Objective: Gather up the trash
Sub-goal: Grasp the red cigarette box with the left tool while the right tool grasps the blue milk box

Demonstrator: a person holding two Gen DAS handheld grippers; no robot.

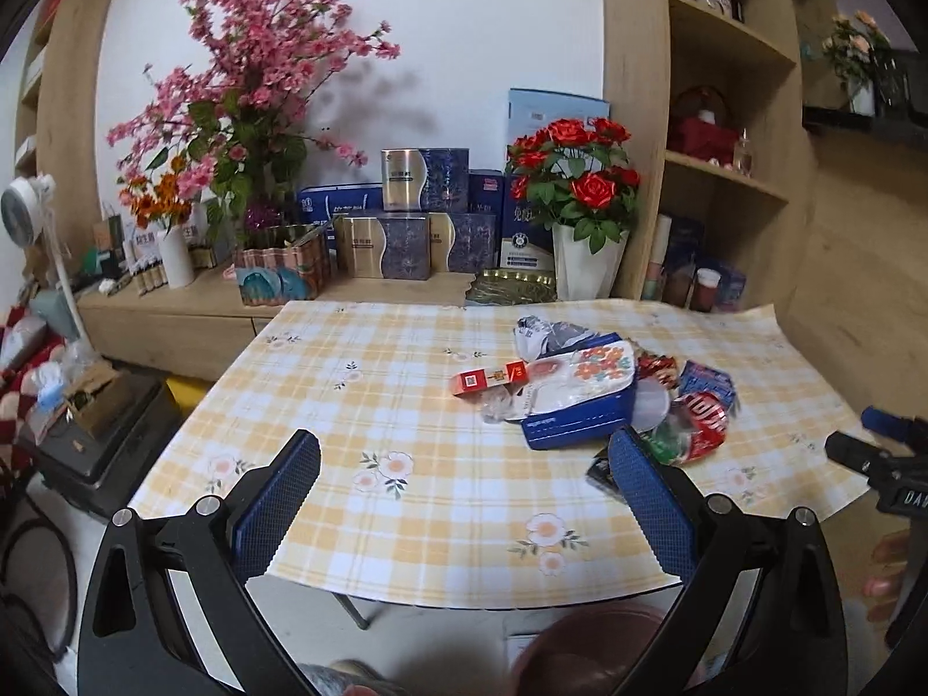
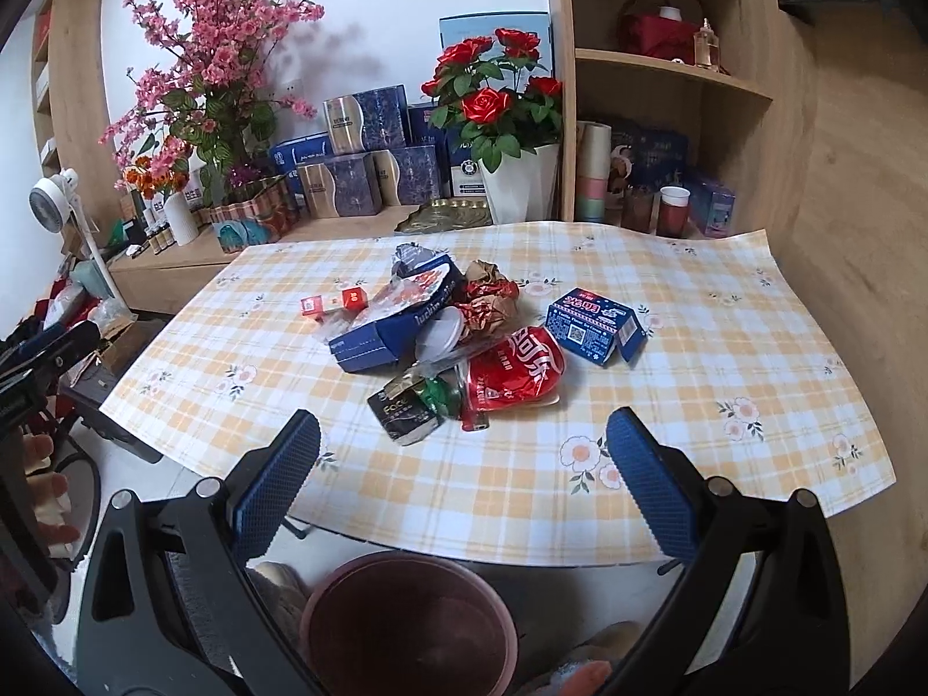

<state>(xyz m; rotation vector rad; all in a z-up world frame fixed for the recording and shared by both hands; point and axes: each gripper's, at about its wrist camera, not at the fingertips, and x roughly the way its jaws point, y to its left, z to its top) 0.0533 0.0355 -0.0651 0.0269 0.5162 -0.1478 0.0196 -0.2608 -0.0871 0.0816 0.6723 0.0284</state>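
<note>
A heap of trash lies on the yellow checked tablecloth: a flattened blue tissue box, a small red carton, a crushed red cola wrapper, a black packet, crumpled red-brown foil and a small blue box. The heap also shows in the left wrist view, with the tissue box and red carton. My left gripper is open and empty above the table's near edge. My right gripper is open and empty, short of the heap. A brown bin stands on the floor below the table edge.
A wooden sideboard behind the table carries a pink blossom arrangement, blue gift boxes and a pot of red roses. Wooden shelves rise at the right. A small white fan and clutter sit at the left.
</note>
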